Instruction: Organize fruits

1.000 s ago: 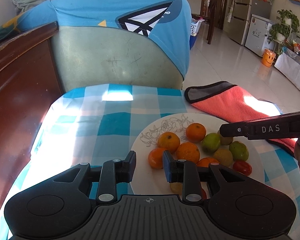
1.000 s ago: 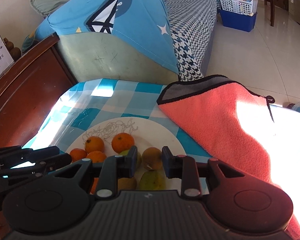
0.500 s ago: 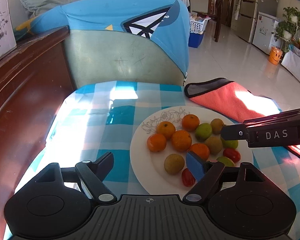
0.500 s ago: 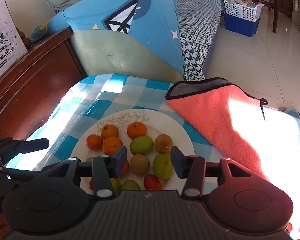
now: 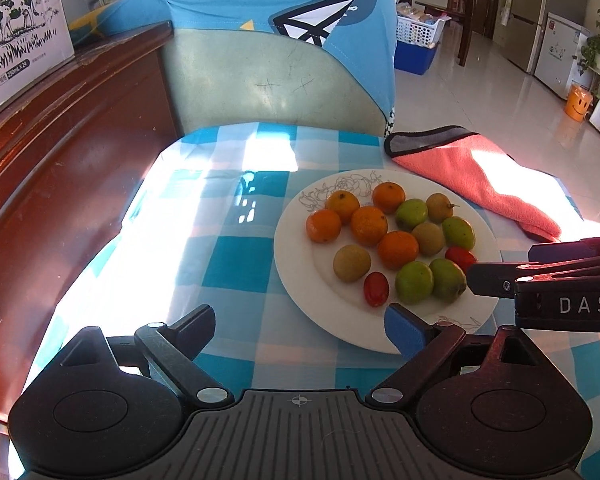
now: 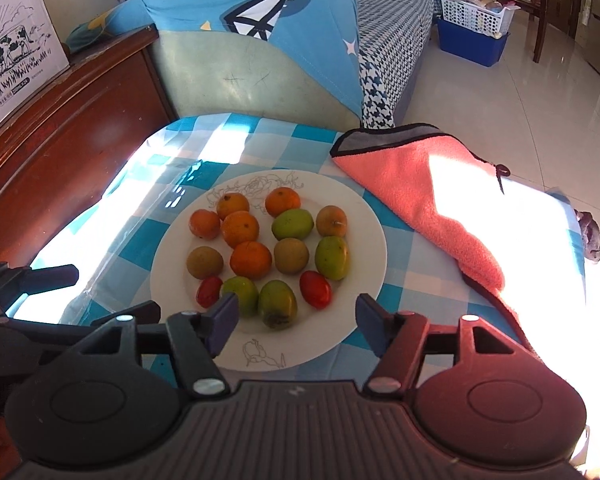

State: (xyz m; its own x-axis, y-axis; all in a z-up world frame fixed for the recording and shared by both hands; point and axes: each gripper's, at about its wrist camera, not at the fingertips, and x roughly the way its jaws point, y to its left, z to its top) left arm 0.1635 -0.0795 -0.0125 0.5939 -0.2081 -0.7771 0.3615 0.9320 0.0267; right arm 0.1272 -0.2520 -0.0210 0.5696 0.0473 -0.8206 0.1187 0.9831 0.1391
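Both tongs spread and empty above the fruit plate

The left tongs [image 5: 298,326] and right tongs [image 6: 296,320] have just been opening; nothing sits between their jaws. Beyond them, the white plate [image 6: 366,216] on the checked counter [image 5: 220,240] carries oranges [image 6: 251,260] toward 11 o'clock, green fruits [image 6: 292,224] and red tomatoes [image 6: 315,289] nearer. A pink cloth [image 6: 424,184] lies at 2 o'clock.

On the white plate [image 6: 374,240]: oranges [image 6: 251,260], 5; green fruits [image 6: 292,224], 4; brown fruits [image 6: 291,255], 3; red tomatoes [image 6: 315,289], 2.
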